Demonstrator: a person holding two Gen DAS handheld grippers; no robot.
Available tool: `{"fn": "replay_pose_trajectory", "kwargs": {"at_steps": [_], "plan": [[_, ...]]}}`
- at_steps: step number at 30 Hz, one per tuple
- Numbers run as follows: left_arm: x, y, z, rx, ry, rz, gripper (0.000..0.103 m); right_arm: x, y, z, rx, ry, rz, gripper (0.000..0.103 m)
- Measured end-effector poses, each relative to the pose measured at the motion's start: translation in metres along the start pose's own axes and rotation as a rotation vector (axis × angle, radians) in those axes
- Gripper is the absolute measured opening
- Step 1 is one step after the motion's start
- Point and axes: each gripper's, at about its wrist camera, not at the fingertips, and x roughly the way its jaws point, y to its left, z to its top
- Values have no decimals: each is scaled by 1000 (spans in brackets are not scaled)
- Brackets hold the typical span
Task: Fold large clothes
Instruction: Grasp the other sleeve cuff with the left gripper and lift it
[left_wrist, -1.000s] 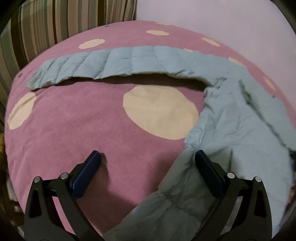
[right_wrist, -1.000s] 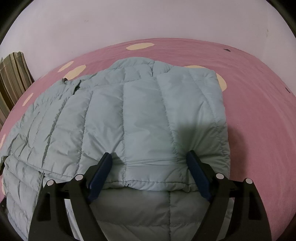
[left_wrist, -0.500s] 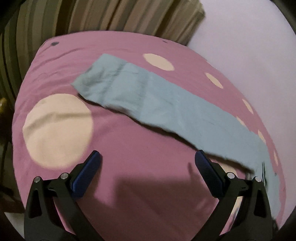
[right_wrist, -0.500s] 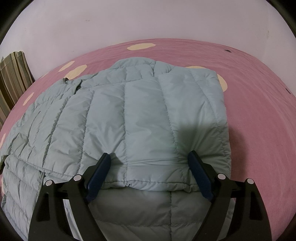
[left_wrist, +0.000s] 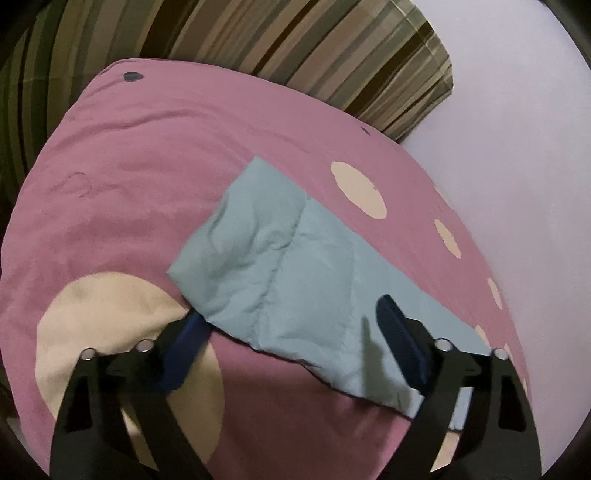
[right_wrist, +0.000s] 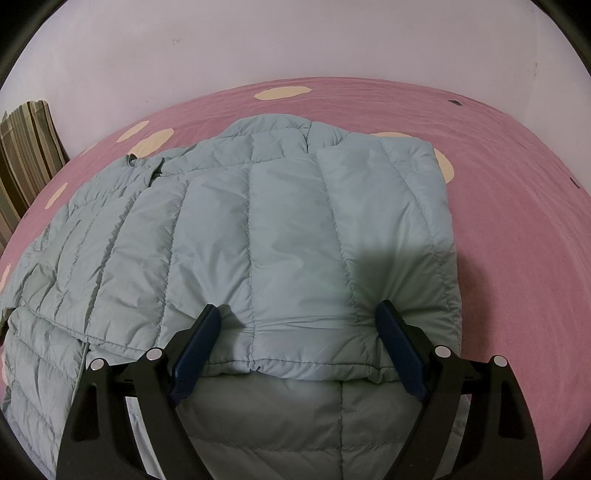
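Bedding first: a pink cover with cream dots (right_wrist: 498, 236) spreads across the whole scene, with a striped pillow (left_wrist: 295, 48) at its far left end against the pale wall. On it lies the pale blue puffer jacket (right_wrist: 258, 229), body flat in the middle of the bed.

Progress, as I judge it, is about halfway. The right side of the jacket is already turned over onto the body, its hem edge lying across the near part. The left sleeve (left_wrist: 295, 266) is not yet folded: it stretches out alone over the cover, well away from the body, its long axis running from near right to far left in the left wrist view, cuff pointing toward the pillow. Bringing that sleeve in and then halving the body remain.

The right gripper (right_wrist: 295, 332) rests on the folded hem, jaws released and wide, pads straddling the fabric without pinching it. The left gripper (left_wrist: 291, 325) sits at the cuff end; its jaws have just been closing, one pad tucked under the cuff corner and the other above the sleeve, with the sleeve between them but not yet clenched.
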Motion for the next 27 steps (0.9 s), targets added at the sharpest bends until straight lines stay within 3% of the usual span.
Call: {"fn": "replay_pose_trajectory", "kwargs": {"at_steps": [4, 5, 7, 8, 12, 17, 21, 27], "plan": [[4, 6, 3, -26, 3, -28, 46, 0, 0, 0, 0, 0, 0, 85], [5, 7, 3, -30, 5, -26, 42, 0, 0, 0, -1, 0, 0, 85], [8, 7, 5, -26, 12, -35, 19, 0, 0, 0, -1, 0, 1, 85], [9, 6, 6, -26, 16, -41, 15, 1, 0, 0, 0, 0, 1, 85], [2, -13, 11, 42, -19, -39, 7, 0, 0, 0, 0, -1, 1, 85], [-17, -59, 6, 157, -64, -94, 6, 0, 0, 0, 1, -1, 3, 85], [-31, -110, -13, 255, -67, -167, 5, 0, -1, 0, 6, -3, 8, 85], [-46, -203, -68, 398, -4, -309, 5, 0, -4, 0, 15, -6, 18, 85]]}}
